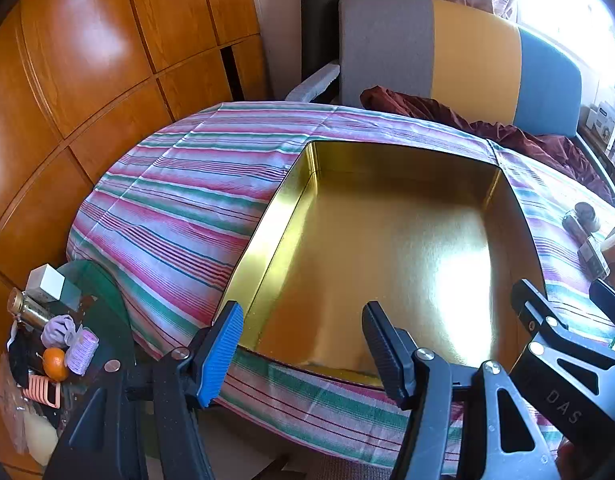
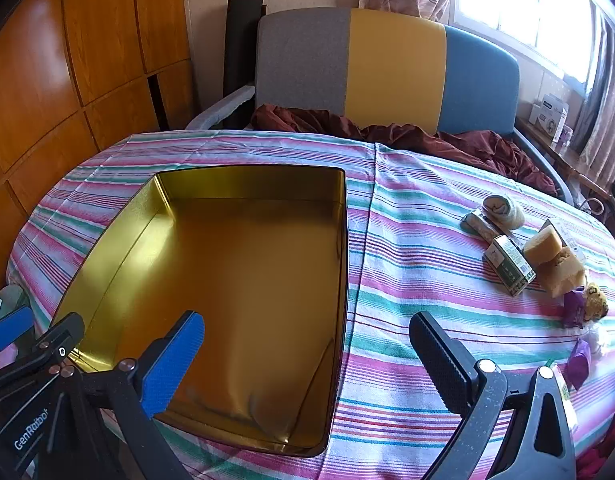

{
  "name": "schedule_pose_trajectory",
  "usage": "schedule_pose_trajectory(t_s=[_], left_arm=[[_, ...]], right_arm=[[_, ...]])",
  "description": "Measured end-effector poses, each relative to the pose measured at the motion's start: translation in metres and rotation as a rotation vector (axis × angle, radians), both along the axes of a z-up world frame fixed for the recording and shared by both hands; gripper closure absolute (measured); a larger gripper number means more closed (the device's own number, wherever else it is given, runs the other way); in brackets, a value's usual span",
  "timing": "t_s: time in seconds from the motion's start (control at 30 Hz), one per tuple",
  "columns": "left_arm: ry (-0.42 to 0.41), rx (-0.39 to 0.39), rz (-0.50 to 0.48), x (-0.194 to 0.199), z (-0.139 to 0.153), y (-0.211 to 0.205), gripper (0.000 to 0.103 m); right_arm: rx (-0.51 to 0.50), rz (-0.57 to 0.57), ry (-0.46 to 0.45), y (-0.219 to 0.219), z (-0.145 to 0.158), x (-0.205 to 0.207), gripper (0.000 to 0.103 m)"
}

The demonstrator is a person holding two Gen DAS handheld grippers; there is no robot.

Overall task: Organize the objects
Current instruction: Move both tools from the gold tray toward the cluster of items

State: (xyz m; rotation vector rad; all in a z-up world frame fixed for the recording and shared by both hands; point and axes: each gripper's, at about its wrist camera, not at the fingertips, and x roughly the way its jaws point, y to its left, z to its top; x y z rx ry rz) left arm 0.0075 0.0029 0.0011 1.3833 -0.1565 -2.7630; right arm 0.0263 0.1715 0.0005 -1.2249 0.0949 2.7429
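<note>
Right wrist view: an empty gold tin sits on the striped cloth, with small items well apart to its right. Both the right gripper and the left gripper stand open, holding nothing.

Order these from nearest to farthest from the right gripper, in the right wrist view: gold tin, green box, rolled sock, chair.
1. Gold tin: just left of the right gripper.
2. Green box: right, on the cloth.
3. Rolled sock: just beyond the box.
4. Chair: behind the table.
</note>
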Motion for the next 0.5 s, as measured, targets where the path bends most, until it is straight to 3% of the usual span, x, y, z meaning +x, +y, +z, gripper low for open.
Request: schedule_pose_trajectory(t_s=[0.5], left_arm=[[-0.003,-0.005,0.001,-0.0006,-0.0014,0.0003,0.040]], right_arm=[[0.008,-0.003,0.001,-0.0001,0.0014,0.0014,0.000]])
